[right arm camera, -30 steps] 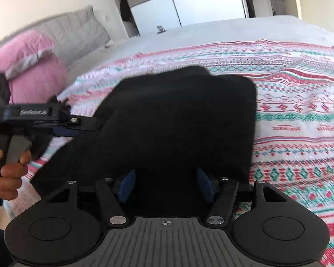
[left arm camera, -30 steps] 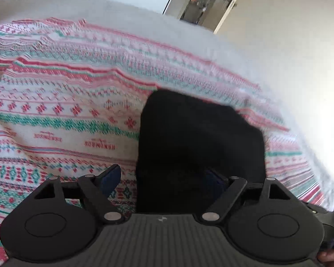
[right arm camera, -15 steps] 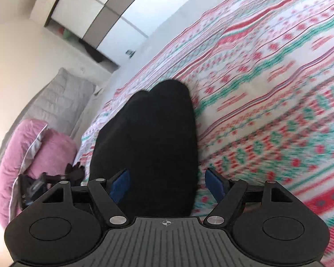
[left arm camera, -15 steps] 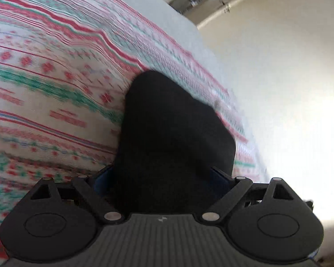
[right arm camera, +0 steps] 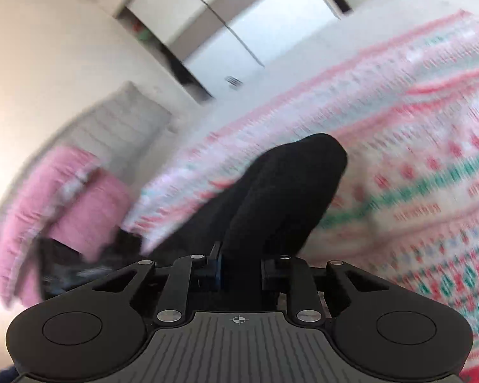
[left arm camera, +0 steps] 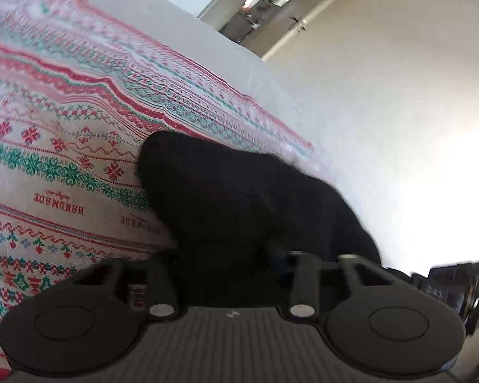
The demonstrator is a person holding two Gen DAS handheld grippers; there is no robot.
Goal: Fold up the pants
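Note:
The black pants lie folded on a red, green and white patterned bedspread. In the left wrist view my left gripper has its jaws closing, and a bunched edge of the fabric fills the gap between them. My right gripper is closing too, its blue pads pinching a raised ridge of the pants. The fingertips of both are partly buried in dark cloth. The other gripper shows at the right edge of the left wrist view.
A pink pillow and a grey pillow lie at the head of the bed. A white wardrobe stands behind. The bed's edge meets a bare cream wall, with a doorway beyond.
Both grippers' jaws stood wide around the pants' edge and have now closed in on the fabric. Both views have rolled and tilted, and the pants look bunched and narrower.

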